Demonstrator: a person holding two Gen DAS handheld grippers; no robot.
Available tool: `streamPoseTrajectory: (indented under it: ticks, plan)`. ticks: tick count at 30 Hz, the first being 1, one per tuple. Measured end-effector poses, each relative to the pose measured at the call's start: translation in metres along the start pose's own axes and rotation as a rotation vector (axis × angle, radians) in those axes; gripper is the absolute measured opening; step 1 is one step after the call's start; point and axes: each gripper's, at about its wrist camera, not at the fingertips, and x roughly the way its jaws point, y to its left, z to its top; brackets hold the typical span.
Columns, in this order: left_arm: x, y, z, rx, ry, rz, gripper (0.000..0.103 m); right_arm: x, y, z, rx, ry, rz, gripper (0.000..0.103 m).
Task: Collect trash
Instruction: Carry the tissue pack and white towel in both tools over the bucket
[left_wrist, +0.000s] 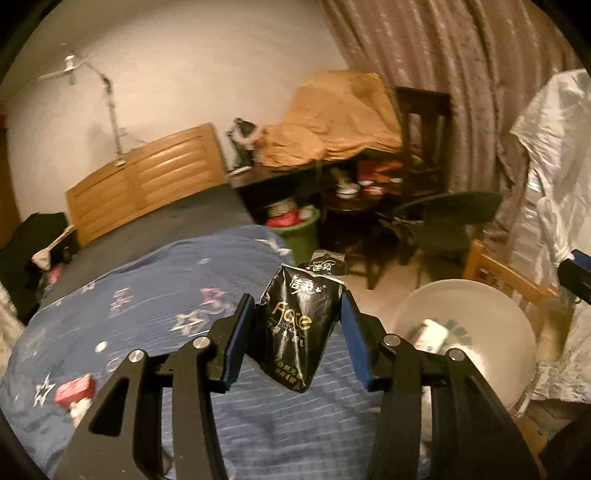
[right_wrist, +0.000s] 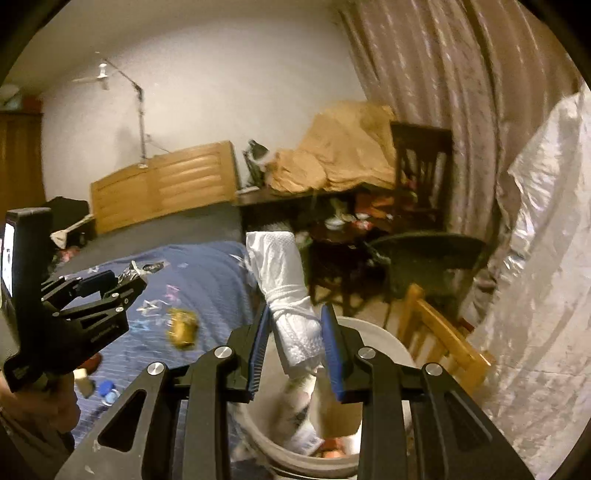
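My left gripper (left_wrist: 297, 314) is shut on a black tissue packet (left_wrist: 295, 325) with gold lettering, held above the blue star-patterned quilt (left_wrist: 147, 314). It also shows in the right wrist view (right_wrist: 110, 282) at the left. My right gripper (right_wrist: 295, 332) is shut on a crumpled white paper towel (right_wrist: 286, 291), held over the white bucket (right_wrist: 384, 343). The bucket (left_wrist: 491, 314) holds several pieces of trash. A red packet (left_wrist: 74, 389) lies on the quilt at the left. A yellow-brown wrapper (right_wrist: 183, 328) and a blue bottle cap (right_wrist: 105, 387) lie on the quilt.
A wooden chair (right_wrist: 439, 332) stands just behind the bucket. A green bin (left_wrist: 301, 229) with trash stands by the bed's far side. A cluttered dark table (left_wrist: 351, 192), a black chair (left_wrist: 439, 221) and a plastic-covered shape (right_wrist: 535, 295) lie to the right.
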Motion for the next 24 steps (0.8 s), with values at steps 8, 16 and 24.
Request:
streamPoseTrajectory:
  ticks: [8,16,24]
  plan:
    - [0.044,-0.059,0.01,0.063,0.048,-0.128,0.046,0.044,-0.049,0.0,0.045,0.084,-0.035,0.03]
    - [0.061,-0.091,0.0,0.121,0.076,-0.186,0.046,0.056,-0.058,-0.017,0.073,0.121,-0.029,0.03]
    - [0.068,-0.098,-0.007,0.138,0.095,-0.203,0.046,0.063,-0.063,-0.027,0.094,0.128,-0.033,0.03]
